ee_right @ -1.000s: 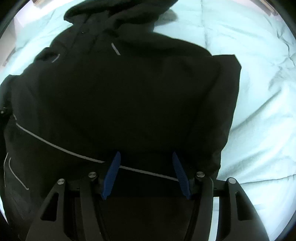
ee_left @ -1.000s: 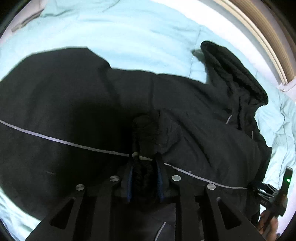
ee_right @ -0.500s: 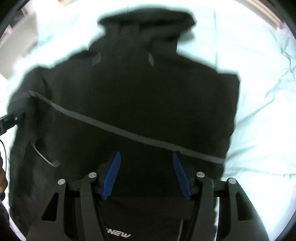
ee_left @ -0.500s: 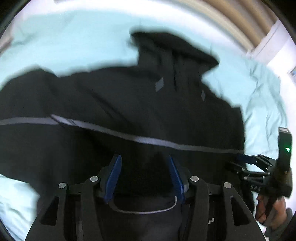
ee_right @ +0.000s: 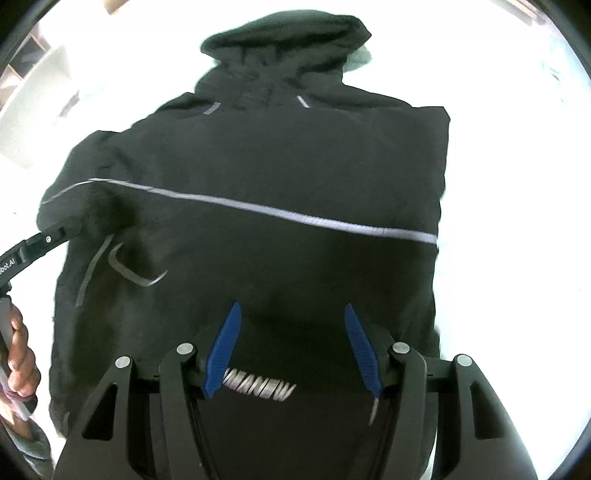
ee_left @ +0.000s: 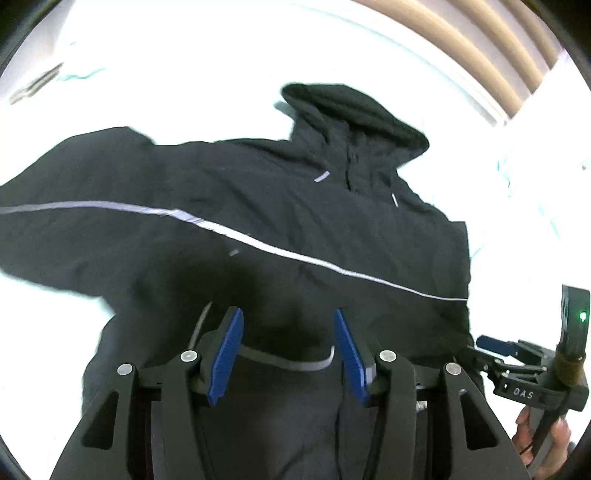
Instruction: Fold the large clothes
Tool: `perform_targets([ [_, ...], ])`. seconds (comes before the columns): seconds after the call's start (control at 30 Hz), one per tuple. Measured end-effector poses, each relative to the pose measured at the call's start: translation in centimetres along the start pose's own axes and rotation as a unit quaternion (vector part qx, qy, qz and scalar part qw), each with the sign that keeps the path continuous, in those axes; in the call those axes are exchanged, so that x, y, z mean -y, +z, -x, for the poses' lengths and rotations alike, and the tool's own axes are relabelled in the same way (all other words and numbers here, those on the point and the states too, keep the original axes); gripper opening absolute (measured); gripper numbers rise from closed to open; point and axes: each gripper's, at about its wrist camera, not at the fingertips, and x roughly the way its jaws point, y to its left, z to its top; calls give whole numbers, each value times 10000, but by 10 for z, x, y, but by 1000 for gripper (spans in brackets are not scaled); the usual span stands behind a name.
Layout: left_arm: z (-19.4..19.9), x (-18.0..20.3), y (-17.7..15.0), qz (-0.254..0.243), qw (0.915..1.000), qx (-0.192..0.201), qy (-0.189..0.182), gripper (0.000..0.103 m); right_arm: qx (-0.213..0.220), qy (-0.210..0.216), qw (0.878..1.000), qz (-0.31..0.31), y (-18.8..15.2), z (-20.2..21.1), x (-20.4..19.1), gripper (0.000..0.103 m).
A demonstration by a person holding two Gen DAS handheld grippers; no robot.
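Since 1 second ago the left gripper (ee_left: 288,354) has let go of the bunched black fabric it was pinching and pulled back, so its 2 blue fingers (ee_left: 226,356) now stand wide apart with nothing between them. Both views have also risen, and more of the garment shows than before.

On the left of the left wrist view, one sleeve of the black hooded jacket (ee_left: 258,206) reaches out across the pale bedding (ee_left: 166,74). A thin grey stripe (ee_left: 258,242) runs across the chest from that sleeve toward the right edge. Its hood (ee_left: 354,110) lies at the far end, pointing away from the camera. At the far right, the right gripper (ee_left: 496,343) sits just beside the jacket's edge, held by a hand (ee_left: 543,439).

In the right wrist view, the left gripper's body enters at the left edge, beside the jacket's side. The jacket (ee_right: 295,166) lies flat and fills the centre, hood (ee_right: 288,33) at the top. The right gripper (ee_right: 291,350) hovers above the lower hem, its blue fingers (ee_right: 360,350) spread wide and empty. A grey printed logo (ee_right: 258,387) shows between them.
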Motion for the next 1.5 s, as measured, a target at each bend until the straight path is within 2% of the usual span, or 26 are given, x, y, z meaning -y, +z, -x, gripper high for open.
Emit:
perform_targets([
  [0.17,52,-41,-35,484,9984,272,130,53,200,223,9995,57,-42,38,-22,62],
  [0.33,96,-112,-52,1007,9931,482,354,53,307,293,9991,70,-53,44,-70,62],
  [0.47,126,-180,-54,1539,9845,703,465,54,302,391,9988,-24,-61,44,-99,62],
  [0.67,148,-294,-35,2357,9650,1049,465,71,275,477,9984,-139,-64,33,-148,62],
  [0.77,138,-345,-17,2681,9560,1112,425,72,226,360,9989,-203,-61,23,-165,62],
  [0.87,116,-393,3,3037,9457,1105,341,73,145,230,9991,-331,-55,13,-171,62],
  [0.97,88,-430,24,3256,9390,1059,321,73,30,5,9992,-392,-48,4,-171,62],
  [1.07,63,-462,39,3412,9334,1034,402,73,-92,-204,9988,-430,-37,-4,-169,62],
  [1.17,37,-492,50,3636,9240,1034,576,73,-244,-337,9981,-446,-26,-16,-168,62],
  [1.27,20,-511,52,3821,9158,1112,541,73,-434,-383,9976,-384,-17,-31,-173,62],
  [1.4,3,-522,48,3925,9120,1112,438,74,-659,-338,9972,-74,-8,-49,-191,62],
  [1.47,2,-520,46,3845,9145,1184,435,74,-713,-293,9970,121,-5,-57,-202,62],
  [1.5,2,-516,46,3760,9183,1193,327,74,-742,-266,9967,210,-3,-60,-206,62],
])
